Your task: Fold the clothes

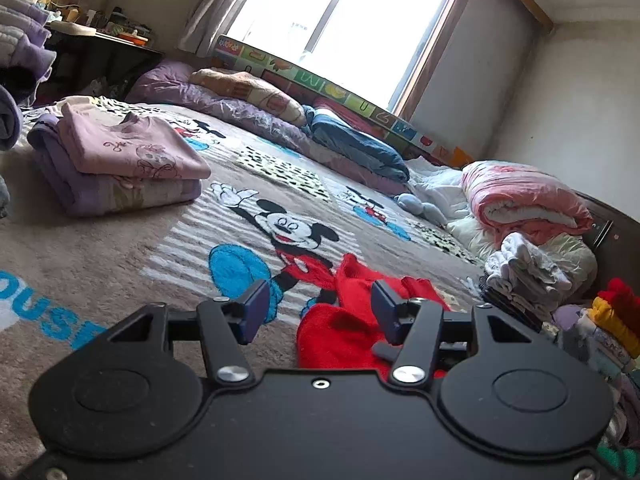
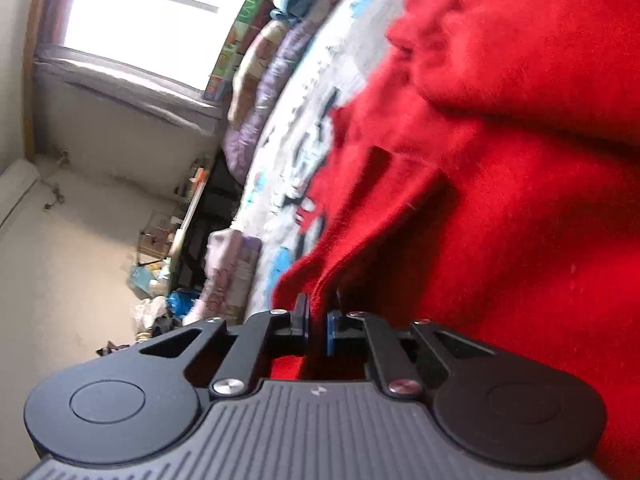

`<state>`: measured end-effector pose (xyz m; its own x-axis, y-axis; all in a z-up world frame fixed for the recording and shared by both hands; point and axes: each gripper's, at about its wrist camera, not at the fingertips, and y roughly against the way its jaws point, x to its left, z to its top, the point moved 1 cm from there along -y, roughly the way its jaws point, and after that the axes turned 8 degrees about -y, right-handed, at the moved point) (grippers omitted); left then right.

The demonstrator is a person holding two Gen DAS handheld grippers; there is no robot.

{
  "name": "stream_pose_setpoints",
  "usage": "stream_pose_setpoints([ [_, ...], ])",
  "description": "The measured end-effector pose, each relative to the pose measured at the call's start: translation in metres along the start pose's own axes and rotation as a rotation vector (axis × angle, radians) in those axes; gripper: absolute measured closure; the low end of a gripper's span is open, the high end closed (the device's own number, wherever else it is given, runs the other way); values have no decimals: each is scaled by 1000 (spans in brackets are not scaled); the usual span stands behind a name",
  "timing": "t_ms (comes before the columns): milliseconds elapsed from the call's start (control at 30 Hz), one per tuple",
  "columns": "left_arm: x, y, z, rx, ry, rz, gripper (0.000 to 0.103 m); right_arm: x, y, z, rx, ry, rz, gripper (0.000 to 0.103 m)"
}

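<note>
A bed under a bright window (image 1: 352, 28) is covered with a cartoon-mouse blanket (image 1: 120, 256). A red garment (image 1: 344, 320) is seen lying crumpled on it. The left gripper (image 1: 320, 312) is held with its fingers wide apart, holding nothing, just above the garment. The right gripper (image 2: 318, 326) is closed on an edge of the red garment (image 2: 500, 200). A folded pink stack (image 1: 120, 156) is placed farther left.

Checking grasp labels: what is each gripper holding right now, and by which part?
The right gripper pinches the red garment at a bunched edge fold. The left gripper is open, holding nothing.
</note>
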<state>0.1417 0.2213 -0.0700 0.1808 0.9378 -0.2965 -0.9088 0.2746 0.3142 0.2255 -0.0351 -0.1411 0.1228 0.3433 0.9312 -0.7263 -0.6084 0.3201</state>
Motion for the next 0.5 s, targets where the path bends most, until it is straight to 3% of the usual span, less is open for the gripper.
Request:
stream_pose_setpoints([
  [233, -2, -3, -7, 58, -21, -1, 47, 43, 27, 34, -3, 106, 103, 95],
  [500, -28, -3, -15, 93, -91, -90, 43, 90, 66, 87, -14, 284, 125, 95],
])
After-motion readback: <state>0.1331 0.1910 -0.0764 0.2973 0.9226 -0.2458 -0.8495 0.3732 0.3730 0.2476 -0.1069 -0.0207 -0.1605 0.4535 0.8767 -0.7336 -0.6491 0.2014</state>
